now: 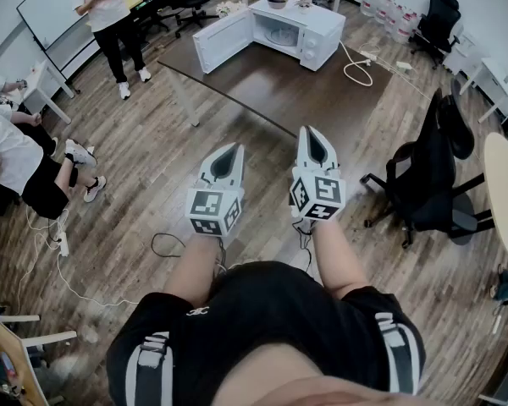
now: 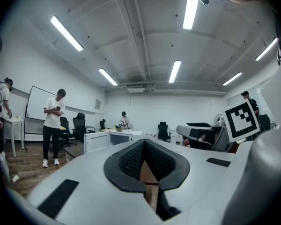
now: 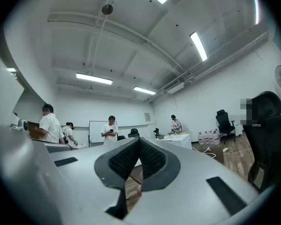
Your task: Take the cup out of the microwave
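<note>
A white microwave (image 1: pixel 298 28) stands at the far end of a dark brown table (image 1: pixel 262 87), its door (image 1: pixel 222 42) swung open to the left. Inside the cavity is a pale, clear shape (image 1: pixel 281 34), too small to make out. A bowl (image 1: pixel 277 1) rests on top of the microwave. My left gripper (image 1: pixel 231 150) and right gripper (image 1: pixel 311 134) are held side by side close to my body, well short of the table's near edge. Both point forward with their jaws together and nothing between them. The left gripper view shows the left gripper (image 2: pixel 144 142) aimed at the microwave (image 2: pixel 113 138).
A black office chair (image 1: pixel 432 184) stands close on the right, beside a round pale table (image 1: pixel 504 194). People sit at the left edge (image 1: pixel 17 159) and one stands at the back left (image 1: pixel 110 19). Cables (image 1: pixel 165 245) lie on the wooden floor near my feet.
</note>
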`<state>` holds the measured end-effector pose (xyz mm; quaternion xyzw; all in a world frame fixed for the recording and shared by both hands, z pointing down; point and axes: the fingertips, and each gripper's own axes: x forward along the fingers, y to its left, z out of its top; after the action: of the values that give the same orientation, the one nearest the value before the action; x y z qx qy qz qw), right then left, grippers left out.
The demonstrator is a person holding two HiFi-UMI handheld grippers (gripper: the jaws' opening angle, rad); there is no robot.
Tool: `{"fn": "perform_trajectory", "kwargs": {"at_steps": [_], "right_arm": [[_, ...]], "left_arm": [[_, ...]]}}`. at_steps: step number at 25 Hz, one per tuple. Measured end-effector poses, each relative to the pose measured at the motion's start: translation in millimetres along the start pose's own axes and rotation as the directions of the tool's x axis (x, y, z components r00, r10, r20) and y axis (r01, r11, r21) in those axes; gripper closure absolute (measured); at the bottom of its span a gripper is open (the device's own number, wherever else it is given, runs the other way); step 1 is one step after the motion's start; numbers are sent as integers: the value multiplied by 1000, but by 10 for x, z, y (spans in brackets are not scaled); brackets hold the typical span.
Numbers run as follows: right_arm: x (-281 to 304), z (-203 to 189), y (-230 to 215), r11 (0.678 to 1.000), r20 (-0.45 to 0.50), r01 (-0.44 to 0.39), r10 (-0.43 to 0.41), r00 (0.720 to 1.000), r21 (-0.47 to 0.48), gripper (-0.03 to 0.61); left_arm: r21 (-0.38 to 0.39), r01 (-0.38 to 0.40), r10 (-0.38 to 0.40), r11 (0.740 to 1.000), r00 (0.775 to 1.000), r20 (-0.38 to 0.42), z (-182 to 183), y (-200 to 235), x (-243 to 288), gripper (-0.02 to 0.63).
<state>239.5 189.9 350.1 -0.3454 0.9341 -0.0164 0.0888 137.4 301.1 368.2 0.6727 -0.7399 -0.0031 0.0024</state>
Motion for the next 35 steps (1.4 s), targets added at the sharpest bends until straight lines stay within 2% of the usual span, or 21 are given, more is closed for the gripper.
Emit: {"fn": "perform_trajectory", "kwargs": {"at_steps": [13,22,28,35], "right_arm": [[192,-128,333,999,-4,27,-27,1000,-27,578],[520,-268,331,999,-11,51,-51,999,-4,577],[1002,-416,174,998,-6,58,-58,998,-14,578],[2034,-567,-222,999,2,52,-52,999,-4,577]], "left_arm": [[2,44,-44,999,999,5,-70,398,1,612],[4,54,-54,999,999,6,-146,723,215,612],[18,52,-52,998,999,2,-235,960,642,612],[22,40,-40,999,999,-3,-230,1399,1611,612]]}}
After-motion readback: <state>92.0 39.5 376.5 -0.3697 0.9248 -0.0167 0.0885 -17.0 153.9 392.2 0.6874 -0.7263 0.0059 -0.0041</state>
